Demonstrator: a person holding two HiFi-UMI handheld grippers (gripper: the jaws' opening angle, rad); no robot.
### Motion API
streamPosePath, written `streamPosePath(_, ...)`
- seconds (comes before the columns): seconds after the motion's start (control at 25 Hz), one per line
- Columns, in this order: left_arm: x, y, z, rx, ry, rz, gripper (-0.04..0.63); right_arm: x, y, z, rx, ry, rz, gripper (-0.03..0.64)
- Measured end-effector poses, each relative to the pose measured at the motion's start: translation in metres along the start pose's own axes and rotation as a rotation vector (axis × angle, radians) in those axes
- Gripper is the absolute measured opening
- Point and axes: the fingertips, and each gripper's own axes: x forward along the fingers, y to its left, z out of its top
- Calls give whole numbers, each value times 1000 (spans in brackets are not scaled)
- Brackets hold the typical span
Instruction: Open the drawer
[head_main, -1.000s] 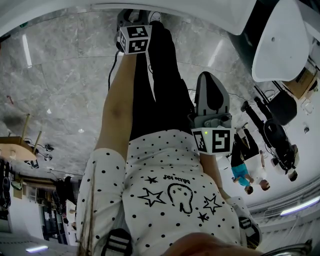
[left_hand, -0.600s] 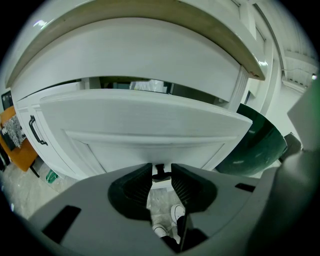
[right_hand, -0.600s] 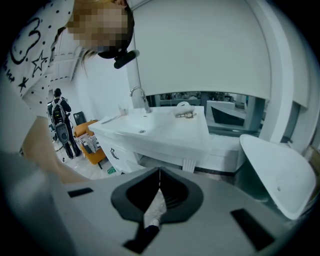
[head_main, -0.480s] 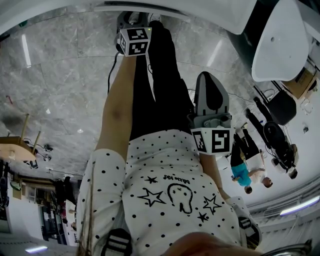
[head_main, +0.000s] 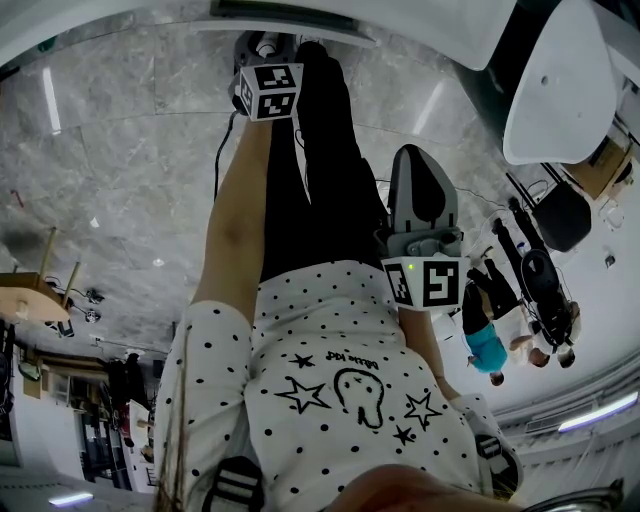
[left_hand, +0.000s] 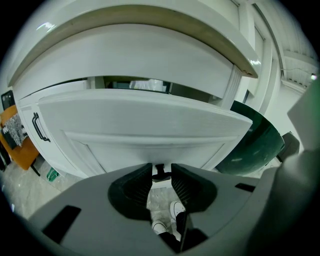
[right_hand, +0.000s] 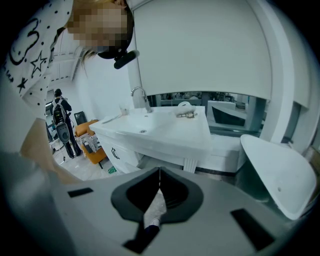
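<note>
At the middle of the drawer (left_hand: 150, 125) front, the left tool (left_hand: 161, 171) is clenched on the small black knob (left_hand: 160, 173). Its ribbed pads (left_hand: 138, 184) press the knob from both sides, and the knob's bar fills the gap between them.

The drawer is white with a framed panel front. It stands a little way out from the cabinet, so a dark slot shows along its upper edge, under the overhanging tabletop (left_hand: 240, 57). A pale shape (left_hand: 147, 85) shows in that slot; what it is cannot be told.

Left of the drawer is a white door (left_hand: 55, 135) with a black handle (left_hand: 39, 127). Just right of the drawer sits a dark green tub (left_hand: 255, 145), whose inside is not in view. Below the drawer is marble floor (head_main: 120, 180), where the person's shoes (left_hand: 175, 210) stand close under its front. That floor lies open to the left of the drawer.

The right tool (right_hand: 159, 175) is clenched on nothing, its pads meeting in a thin line. In the head view it hangs well back from the drawer, beside the person's waist. Its own view looks over a white tabletop with a basin (right_hand: 145, 131) and a tap (right_hand: 140, 97). Nothing in the basin can be made out.
</note>
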Motion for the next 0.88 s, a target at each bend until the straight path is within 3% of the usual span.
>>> streamPosePath(0.88,-16,-1,-19,-3,13,-4,121,-1,5,-5,0,4,1,15)
